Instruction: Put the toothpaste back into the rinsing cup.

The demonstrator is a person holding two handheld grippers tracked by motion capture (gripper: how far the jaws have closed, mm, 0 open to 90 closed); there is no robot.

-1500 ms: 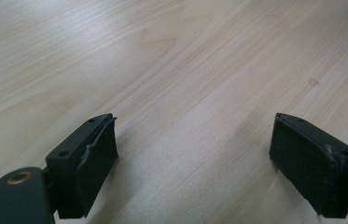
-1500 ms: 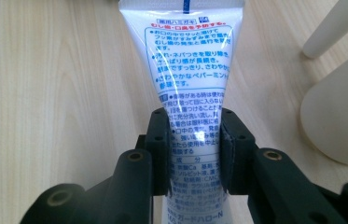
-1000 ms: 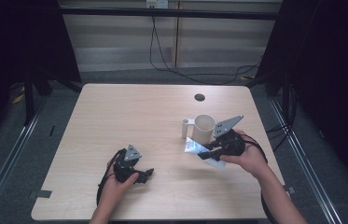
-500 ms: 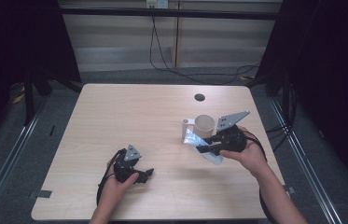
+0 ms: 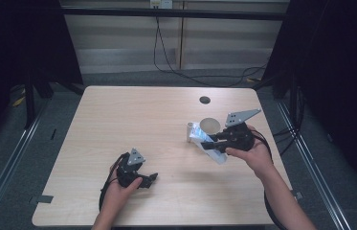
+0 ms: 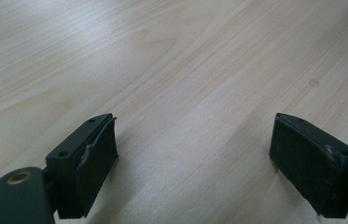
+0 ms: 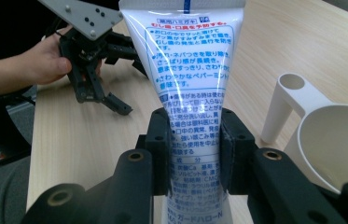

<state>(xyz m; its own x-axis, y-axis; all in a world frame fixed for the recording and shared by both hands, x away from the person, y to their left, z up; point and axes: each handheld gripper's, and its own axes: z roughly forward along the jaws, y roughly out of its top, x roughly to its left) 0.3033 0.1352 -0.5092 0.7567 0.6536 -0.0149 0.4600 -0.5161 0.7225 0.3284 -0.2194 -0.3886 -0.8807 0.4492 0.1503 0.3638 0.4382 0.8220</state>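
Observation:
A white toothpaste tube [image 5: 218, 154] with blue and red print [image 7: 190, 60] is clamped across its middle by my right gripper [image 5: 210, 142], which is shut on it [image 7: 194, 135]. The tube is held off the table, slanting beside a white cup [image 5: 209, 125] with a tubular side handle [image 7: 283, 102]. That cup [image 7: 335, 140] stands upright just right of the tube in the right gripper view. My left gripper [image 5: 150, 179] rests low over the table near its front left. Its jaws stand wide apart [image 6: 195, 154] with only bare wood between them.
The light wooden table [image 5: 133, 115] has a small dark round hole [image 5: 205, 99] near its far edge. Metal rails and dark floor surround it, and cables hang at the back wall. The left gripper and its hand [image 7: 45, 60] show farther off in the right gripper view.
My right gripper has carried the tube a little up and to the right, closer to the cup. The left gripper has stayed where it was.

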